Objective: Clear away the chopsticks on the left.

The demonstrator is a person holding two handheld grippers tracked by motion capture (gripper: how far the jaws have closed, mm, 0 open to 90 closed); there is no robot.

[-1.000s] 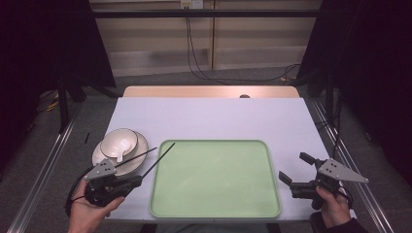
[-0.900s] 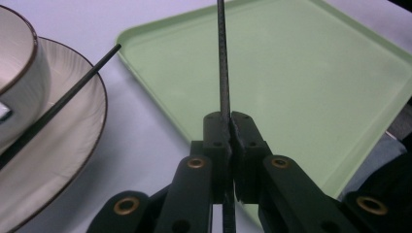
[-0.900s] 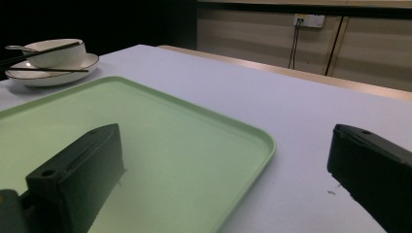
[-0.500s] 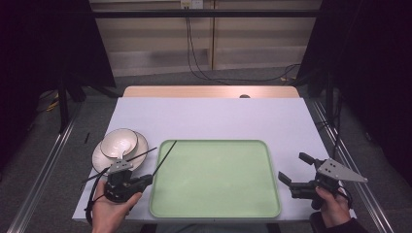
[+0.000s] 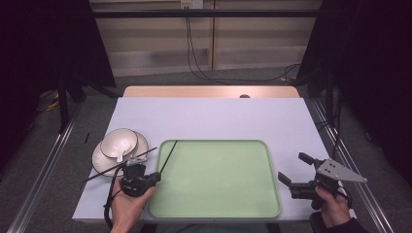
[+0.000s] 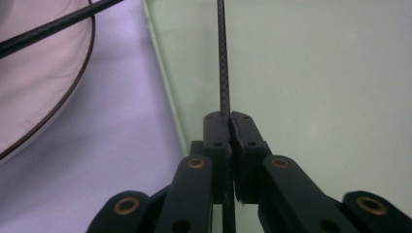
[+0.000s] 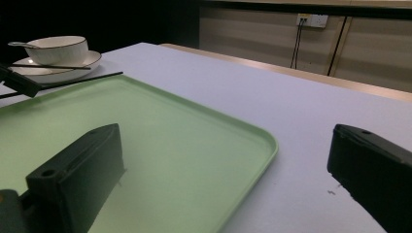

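Your left gripper [image 5: 154, 177], clenched on one black chopstick [image 5: 167, 154], has swung it off the plate [image 5: 99, 162] over the green tray [image 5: 218, 179], probably for placing, while your right gripper [image 5: 294, 171] waits released.

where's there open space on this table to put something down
The tray is bare apart from the chopstick over its left rim, held by the left gripper. The table beyond the tray is free. It is crowded at the left, around the bowl on its plate.
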